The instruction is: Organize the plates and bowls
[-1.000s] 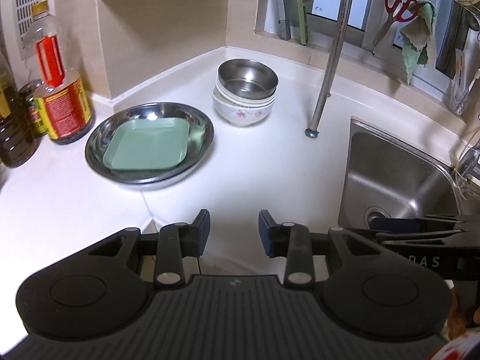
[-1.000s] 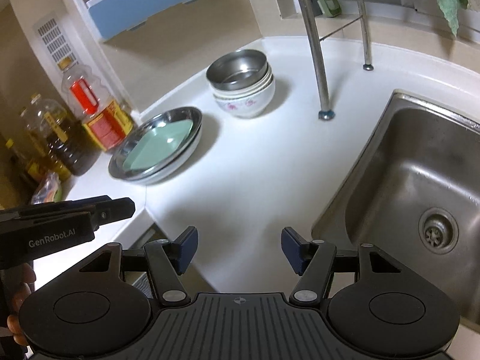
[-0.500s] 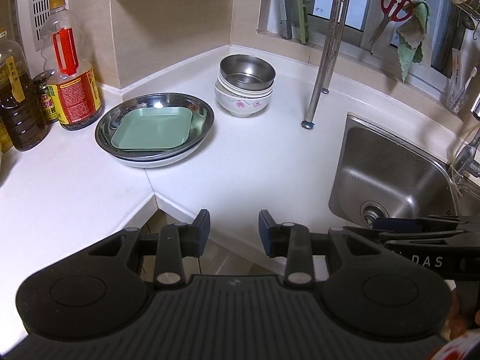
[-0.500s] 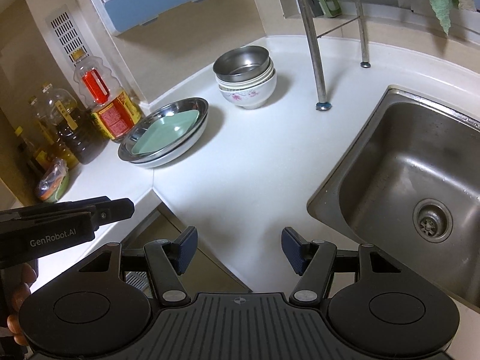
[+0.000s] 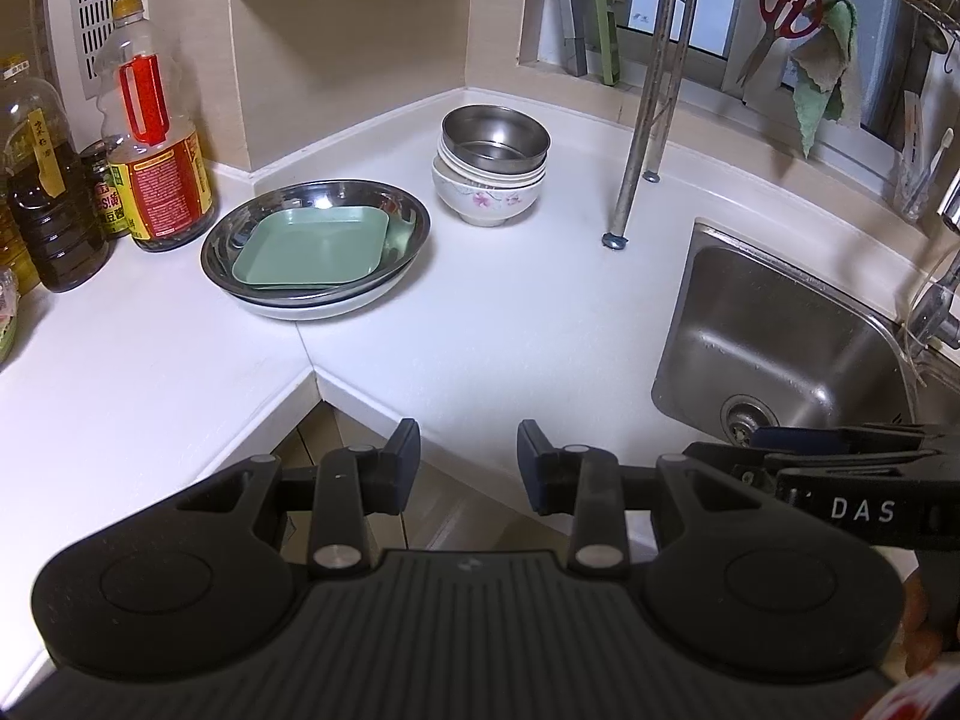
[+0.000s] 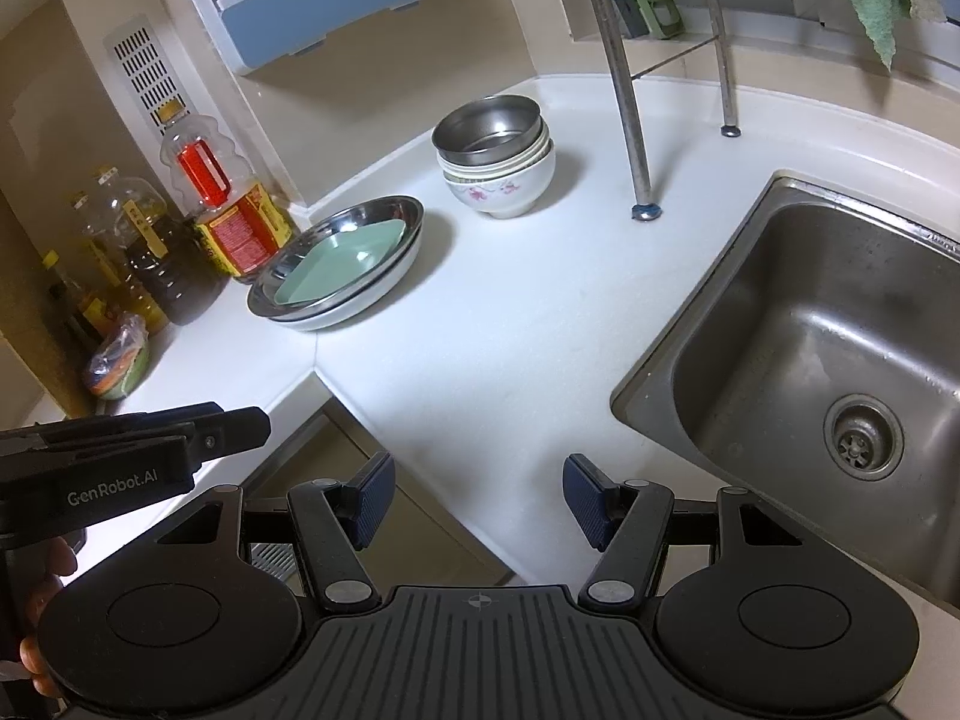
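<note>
The left gripper [image 5: 468, 456] hangs over the front edge of the white L-shaped countertop [image 5: 510, 324] with its two black fingers parted by a moderate gap; nothing sits between the pads and they touch nothing. The right gripper [image 6: 478, 495] stands with its blue-padded fingers spread wider, likewise empty and clear of the counter below. Each gripper shows at the edge of the other's view, side by side and apart. Well ahead of both, near the inner corner of the counter, lies a stack of plates: a square pale-green plate [image 5: 312, 249] rests inside a round stainless-steel plate [image 5: 414, 213], which sits on a white round plate [image 5: 360, 306] whose rim peeks out underneath. Just beside this stack, toward the window, stands a stack of bowls: a stainless-steel bowl [image 5: 495, 138] nested on top of several white bowls, the lowest being a white ceramic bowl with a pink flower pattern [image 5: 486, 201]. The two stacks are close but not touching. Tall plastic oil bottles [image 5: 156, 162] stand against the wall beside the plates. A stainless-steel sink [image 6: 828, 360] lies off to the side, beyond the metal leg of a dish rack [image 5: 636, 138].
</note>
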Demonstrator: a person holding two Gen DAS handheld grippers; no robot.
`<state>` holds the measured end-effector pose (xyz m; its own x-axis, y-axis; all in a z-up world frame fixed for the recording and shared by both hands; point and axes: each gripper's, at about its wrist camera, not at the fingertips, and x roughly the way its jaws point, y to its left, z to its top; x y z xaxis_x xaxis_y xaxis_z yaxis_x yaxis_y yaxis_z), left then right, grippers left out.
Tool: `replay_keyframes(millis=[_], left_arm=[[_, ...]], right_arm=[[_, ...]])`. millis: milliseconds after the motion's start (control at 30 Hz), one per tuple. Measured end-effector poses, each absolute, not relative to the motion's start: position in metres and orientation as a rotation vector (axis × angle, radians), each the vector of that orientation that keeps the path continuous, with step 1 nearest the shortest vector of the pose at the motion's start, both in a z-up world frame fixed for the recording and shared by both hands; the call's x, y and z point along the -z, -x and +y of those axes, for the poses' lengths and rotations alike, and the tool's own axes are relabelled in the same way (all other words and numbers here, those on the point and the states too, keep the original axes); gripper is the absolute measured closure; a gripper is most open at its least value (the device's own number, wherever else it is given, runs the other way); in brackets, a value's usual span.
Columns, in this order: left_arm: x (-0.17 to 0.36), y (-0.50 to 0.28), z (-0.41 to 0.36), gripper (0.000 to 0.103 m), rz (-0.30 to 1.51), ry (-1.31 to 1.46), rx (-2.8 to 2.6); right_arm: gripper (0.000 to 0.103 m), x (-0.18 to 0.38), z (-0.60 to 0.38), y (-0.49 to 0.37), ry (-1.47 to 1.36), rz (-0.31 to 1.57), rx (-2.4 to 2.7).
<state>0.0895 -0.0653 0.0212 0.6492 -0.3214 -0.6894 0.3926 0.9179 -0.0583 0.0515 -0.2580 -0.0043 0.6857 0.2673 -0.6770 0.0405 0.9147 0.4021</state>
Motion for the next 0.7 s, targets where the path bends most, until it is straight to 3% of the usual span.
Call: replay_keyframes(millis=[700], left_arm=[[-0.016, -0.121, -0.073, 0.070, 0.757, -0.090, 0.459]], right_arm=[[0.041, 0.006, -0.274, -0.070, -0.416, 0.789, -0.070]])
